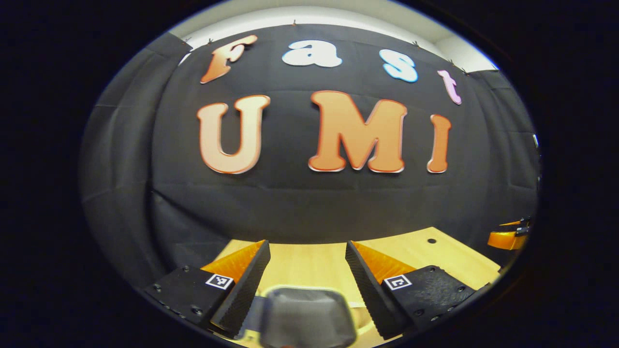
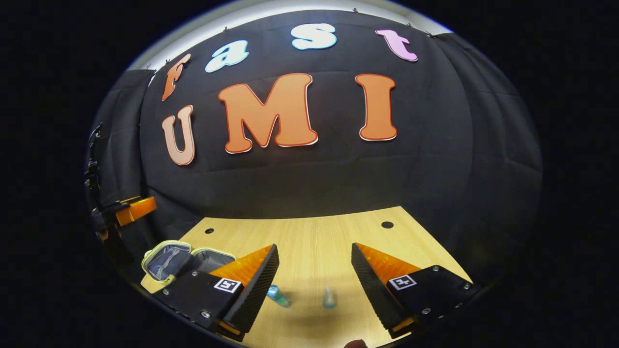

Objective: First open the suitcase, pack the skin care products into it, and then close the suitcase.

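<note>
Packing next: suitcase (image 2: 186, 258) lies open; lower your right gripper (image 2: 314, 270) (jaws spread, empty) squarely over blue bottle (image 2: 278, 296); left gripper (image 1: 307, 270) spread too.

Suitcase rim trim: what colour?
Pale yellow-green on the suitcase; clearest in the right gripper view.

Pale-green-rimmed suitcase (image 2: 169, 261), grey-lined; blue bottles (image 2: 279, 296); light wood table (image 2: 319, 241).
</note>
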`<state>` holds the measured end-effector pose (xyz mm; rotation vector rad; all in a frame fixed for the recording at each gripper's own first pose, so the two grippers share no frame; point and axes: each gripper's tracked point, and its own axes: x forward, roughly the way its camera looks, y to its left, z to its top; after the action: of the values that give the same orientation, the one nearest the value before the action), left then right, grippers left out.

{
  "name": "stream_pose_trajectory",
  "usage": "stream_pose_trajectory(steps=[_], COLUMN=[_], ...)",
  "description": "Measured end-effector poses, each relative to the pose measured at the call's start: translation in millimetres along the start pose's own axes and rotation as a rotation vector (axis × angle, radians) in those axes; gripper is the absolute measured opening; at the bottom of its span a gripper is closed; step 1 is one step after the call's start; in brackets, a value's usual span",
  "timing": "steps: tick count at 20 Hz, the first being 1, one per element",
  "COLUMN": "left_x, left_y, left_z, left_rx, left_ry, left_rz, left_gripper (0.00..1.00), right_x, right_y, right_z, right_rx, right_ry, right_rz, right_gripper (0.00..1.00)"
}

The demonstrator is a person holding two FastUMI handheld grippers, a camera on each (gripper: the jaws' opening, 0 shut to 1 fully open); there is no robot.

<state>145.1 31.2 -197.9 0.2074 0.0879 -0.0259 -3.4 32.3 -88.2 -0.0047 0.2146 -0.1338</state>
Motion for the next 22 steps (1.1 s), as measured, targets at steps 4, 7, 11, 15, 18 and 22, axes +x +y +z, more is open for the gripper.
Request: stream_pose_trajectory(steps=[4,7,11,15,18,22], left_x=[17,30,43,54,58,64], left_y=[-91,-153,-207,-229,-231,-237], left_z=[-29,-70,-124,-182,-229,-274], left_rx=[0.017,0.002,-0.015,-0.008,0.033,0.052], left_ry=[0.009,0.066,0.120,0.203,0.279,0.333], left_rz=[-0.030,-0.081,-0.098,-0.091,-0.062,-0.050], left_gripper=[0.98,0.97,0.97,0.97,0.98,0.98], right_x=[-1,-1,2,9,13,20], right_y=[-32,-61,-88,-104,-111,-124], right_z=[-7,-15,-29,-41,-49,-58], right_rx=[-0.013,-0.065,-0.085,-0.094,-0.092,-0.111], right_ry=[0.012,0.025,0.059,0.081,0.101,0.125], right_rz=[0.028,0.023,0.043,0.055,0.067,0.060], right_gripper=[0.95,0.95,0.95,0.95,0.96,0.95])
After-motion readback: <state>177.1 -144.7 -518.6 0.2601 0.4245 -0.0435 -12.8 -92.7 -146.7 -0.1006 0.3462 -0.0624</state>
